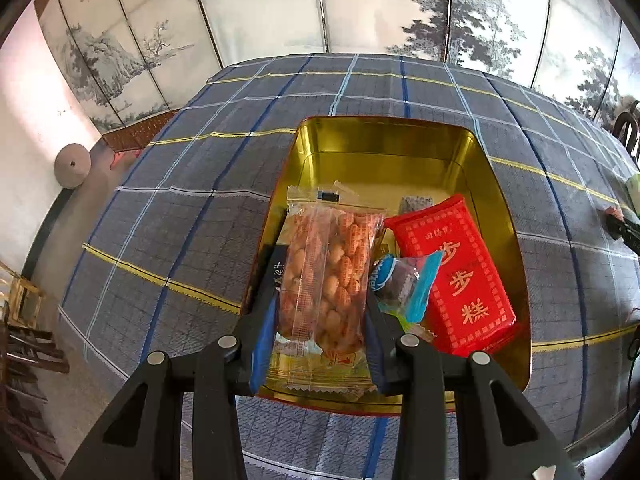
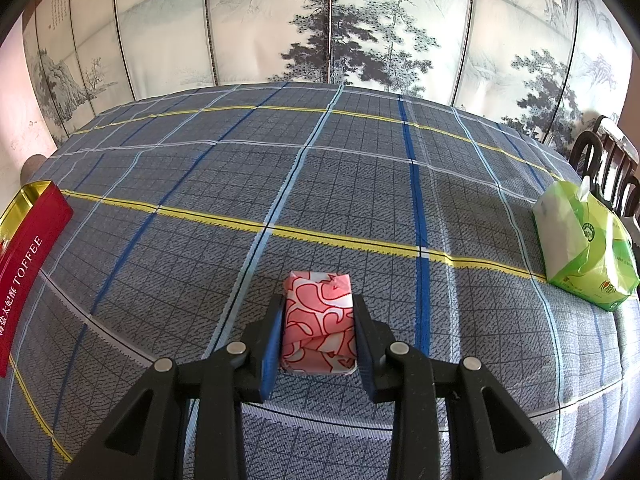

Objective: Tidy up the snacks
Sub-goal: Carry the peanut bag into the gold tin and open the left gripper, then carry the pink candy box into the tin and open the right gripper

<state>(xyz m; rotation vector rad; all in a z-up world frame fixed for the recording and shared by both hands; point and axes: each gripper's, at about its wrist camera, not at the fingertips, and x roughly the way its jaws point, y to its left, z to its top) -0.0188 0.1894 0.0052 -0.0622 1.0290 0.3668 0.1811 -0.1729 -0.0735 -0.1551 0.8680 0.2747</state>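
Observation:
In the left wrist view, my left gripper point(image 1: 322, 304) is shut on a clear packet of peanuts point(image 1: 326, 276), held over the near left part of an open gold tin point(image 1: 384, 136). In the tin lie a red box with gold characters point(image 1: 456, 276), a blue-wrapped dark candy point(image 1: 394, 280) and a dark packet under the peanuts. In the right wrist view, my right gripper point(image 2: 318, 312) is shut on a pink-and-white patterned wrapped snack point(image 2: 318, 320), low over the checked tablecloth. The tin's red side, marked TOFFEE point(image 2: 28, 256), shows at the far left.
A green tissue pack point(image 2: 584, 240) lies at the table's right edge, with dark wooden chairs point(image 2: 604, 160) behind it. A painted folding screen point(image 2: 328, 20) stands behind the table. The grey checked tablecloth point(image 2: 320, 160) covers the whole table.

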